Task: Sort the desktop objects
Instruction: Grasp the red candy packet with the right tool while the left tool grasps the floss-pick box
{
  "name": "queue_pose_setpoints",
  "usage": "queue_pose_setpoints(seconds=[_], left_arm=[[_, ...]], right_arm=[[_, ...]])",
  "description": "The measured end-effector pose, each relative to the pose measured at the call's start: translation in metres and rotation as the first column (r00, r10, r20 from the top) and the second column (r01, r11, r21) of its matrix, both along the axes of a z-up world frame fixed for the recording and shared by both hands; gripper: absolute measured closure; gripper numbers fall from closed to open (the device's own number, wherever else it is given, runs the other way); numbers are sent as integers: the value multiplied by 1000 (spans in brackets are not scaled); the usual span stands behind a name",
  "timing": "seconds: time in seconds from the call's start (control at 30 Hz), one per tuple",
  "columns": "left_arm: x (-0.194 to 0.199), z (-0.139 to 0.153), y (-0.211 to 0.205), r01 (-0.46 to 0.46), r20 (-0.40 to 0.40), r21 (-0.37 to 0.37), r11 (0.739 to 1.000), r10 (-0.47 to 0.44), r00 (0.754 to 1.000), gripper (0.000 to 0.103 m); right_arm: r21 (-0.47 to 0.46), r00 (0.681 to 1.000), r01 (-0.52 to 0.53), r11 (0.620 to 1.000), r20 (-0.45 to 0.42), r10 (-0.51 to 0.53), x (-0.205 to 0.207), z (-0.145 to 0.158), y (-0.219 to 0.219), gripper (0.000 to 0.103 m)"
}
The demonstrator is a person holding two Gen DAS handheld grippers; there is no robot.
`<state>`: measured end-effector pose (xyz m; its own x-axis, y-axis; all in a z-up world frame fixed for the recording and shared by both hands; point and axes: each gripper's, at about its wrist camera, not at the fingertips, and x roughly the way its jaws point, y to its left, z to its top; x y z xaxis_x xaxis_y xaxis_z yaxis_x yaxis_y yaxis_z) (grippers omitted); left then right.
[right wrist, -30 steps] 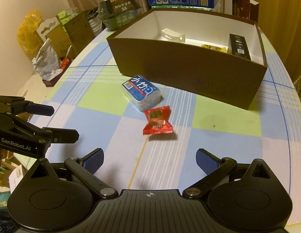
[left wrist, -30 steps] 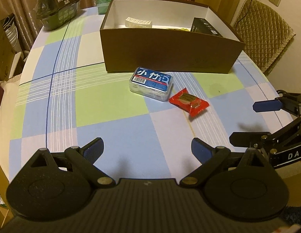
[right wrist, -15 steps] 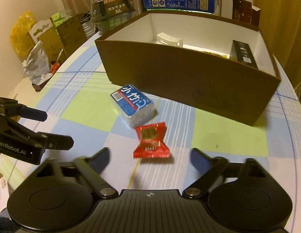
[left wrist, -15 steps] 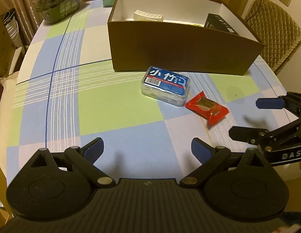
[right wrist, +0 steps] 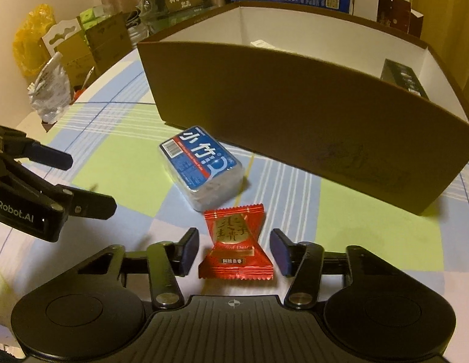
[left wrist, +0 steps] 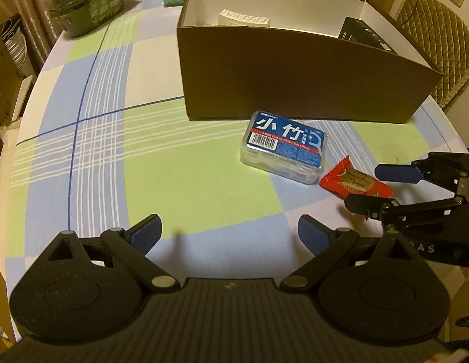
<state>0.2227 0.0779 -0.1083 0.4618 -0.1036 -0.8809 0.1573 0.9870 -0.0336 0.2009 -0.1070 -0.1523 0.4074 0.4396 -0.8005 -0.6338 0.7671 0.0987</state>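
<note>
One red candy packet (right wrist: 236,248) lies lengthwise toward camera.

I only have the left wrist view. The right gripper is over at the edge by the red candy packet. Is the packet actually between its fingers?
Observer: Yes. In the right wrist view the red candy packet lies on the tablecloth between the fingers of the right gripper, and the jaws are closing; a gap shows on each side, so the pads are not pressing yet.
Operator: Is the floss box in the way?
Observer: No. The blue floss pick box sits just beyond the packet's far edge, clear of both fingertips.
Operator: And my left gripper?
Observer: The left gripper shows at the left edge of that view, open and holding nothing, away from the floss pick box.
</note>
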Motion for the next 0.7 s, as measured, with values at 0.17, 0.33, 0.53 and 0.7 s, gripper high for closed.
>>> queue_pose_setpoints(seconds=[0.17,0.33,0.53,0.7], left_arm=[[9,-2,-6,40,12,1,999,-40,999,8],[18,-5,-13,75,36,-21,997,-74,997,7],[35,-12,-23,142,70,-49,989,-138,988,4],[55,-18,-35,240,86,-42,970,-236,968,4]], right_arm=[[7,999,35,999,-7,-35,5,-2,-10,72],[-2,993,118,993,-6,-118,14,-1,-34,73],[-6,970,244,970,-11,-244,25,3,-73,73],[-11,947,322,947,-9,-322,30,6,-97,73]])
